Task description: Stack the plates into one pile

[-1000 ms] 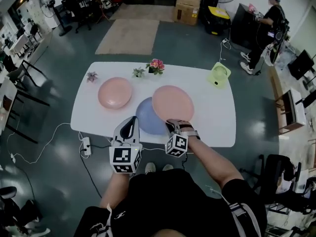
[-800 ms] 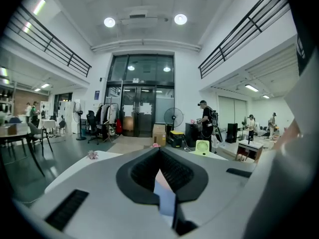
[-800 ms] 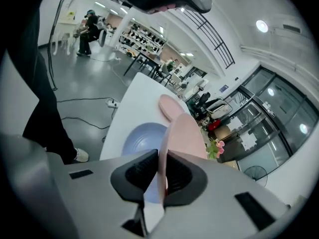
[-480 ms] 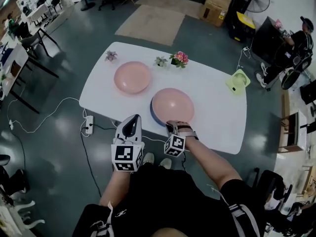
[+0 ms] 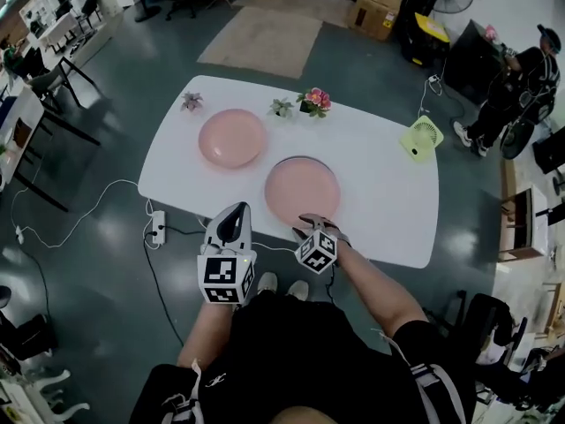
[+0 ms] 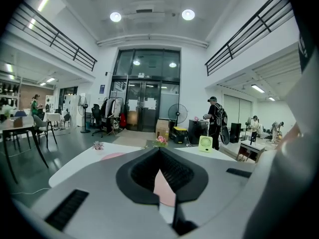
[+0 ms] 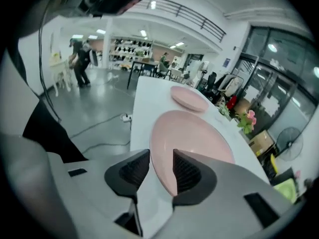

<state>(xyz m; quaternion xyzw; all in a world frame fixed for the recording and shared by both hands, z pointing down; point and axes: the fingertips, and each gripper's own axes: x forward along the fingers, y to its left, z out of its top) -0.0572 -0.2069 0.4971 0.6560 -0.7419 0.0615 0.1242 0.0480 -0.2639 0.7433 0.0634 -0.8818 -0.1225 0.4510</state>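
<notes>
A pink plate [image 5: 303, 191] lies near the table's front edge on top of a blue plate, of which only a thin dark rim [image 5: 305, 158] shows. My right gripper [image 5: 311, 222] is at this plate's near rim. Its jaws are opening, and the rim of the pink plate [image 7: 192, 133] stands between them with a gap on the left side, so the right gripper [image 7: 161, 158] is open. A second pink plate [image 5: 232, 138] sits alone at the back left, also seen as the far plate [image 7: 188, 97]. My left gripper [image 5: 233, 212] hovers off the table's front edge, shut and empty [image 6: 159, 151].
The white table [image 5: 388, 210] carries a green fan [image 5: 420, 137], a pink flower pot [image 5: 315, 101] and two small plants [image 5: 192, 102] along its far side. A power strip [image 5: 158, 228] and cable lie on the floor at the left. A person [image 5: 521, 78] stands at the far right.
The pink plate in my right gripper has slid from half over the blue plate to fully on top of it and come down. The right jaws have then opened. The left gripper has barely shifted.
</notes>
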